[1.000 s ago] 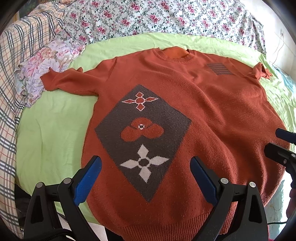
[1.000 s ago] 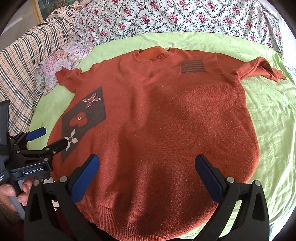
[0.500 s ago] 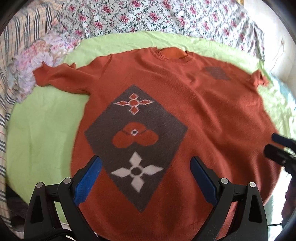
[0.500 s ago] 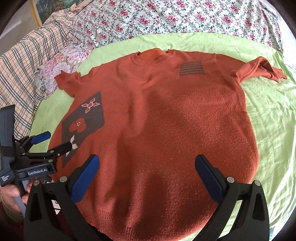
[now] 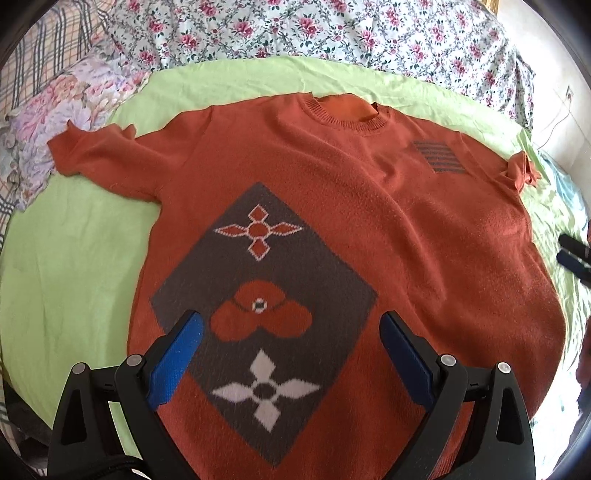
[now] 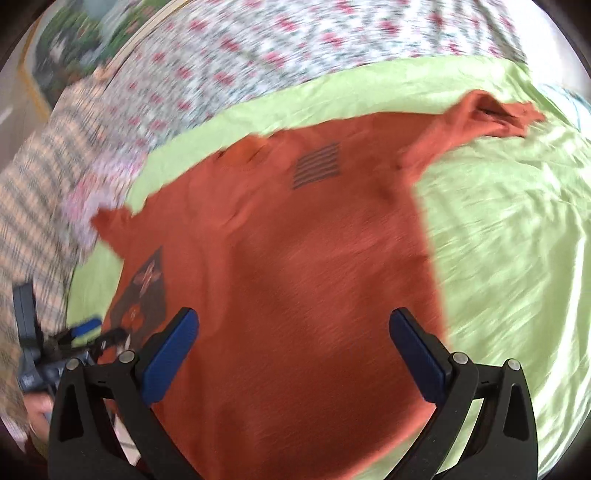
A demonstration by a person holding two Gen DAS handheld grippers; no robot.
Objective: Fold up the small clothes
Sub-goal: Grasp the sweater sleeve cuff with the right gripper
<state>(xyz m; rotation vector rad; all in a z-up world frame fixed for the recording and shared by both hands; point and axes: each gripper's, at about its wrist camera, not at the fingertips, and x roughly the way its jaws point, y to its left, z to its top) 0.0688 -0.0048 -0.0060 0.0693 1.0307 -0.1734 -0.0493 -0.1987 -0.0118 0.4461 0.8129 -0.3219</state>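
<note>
**Inspector A:** Where is the garment?

**Inspector B:** An orange sweater [image 5: 406, 236] lies face up and spread flat on a green sheet [image 5: 74, 258], collar at the far side, hem at the near edge. One sleeve [image 5: 107, 155] reaches out toward a pale flowered pillow [image 5: 66, 110]; the other sleeve [image 6: 491, 114] lies bunched on the sheet at the opposite side.

**Inspector A:** Markings on it?

**Inspector B:** A grey diamond panel [image 5: 266, 314] with three flower figures on the lower front, and a small striped patch [image 5: 437, 157] on the chest.

**Inspector A:** The left gripper?

**Inspector B:** The left gripper [image 5: 291, 354] hangs over the diamond panel, its blue-padded fingers [image 5: 173, 362] spread wide, with nothing between them. I cannot tell whether they touch the knit.

**Inspector A:** And the right gripper?

**Inspector B:** The right gripper [image 6: 293, 354] is over the plain orange body of the sweater, fingers likewise spread apart and gripping nothing. Its view is smeared with motion blur, so fine detail is not readable.

**Inspector A:** Surroundings?

**Inspector B:** A rose-print bedcover [image 5: 332, 33] lies beyond the sheet, and a plaid cloth [image 6: 33, 206] beside it.
</note>
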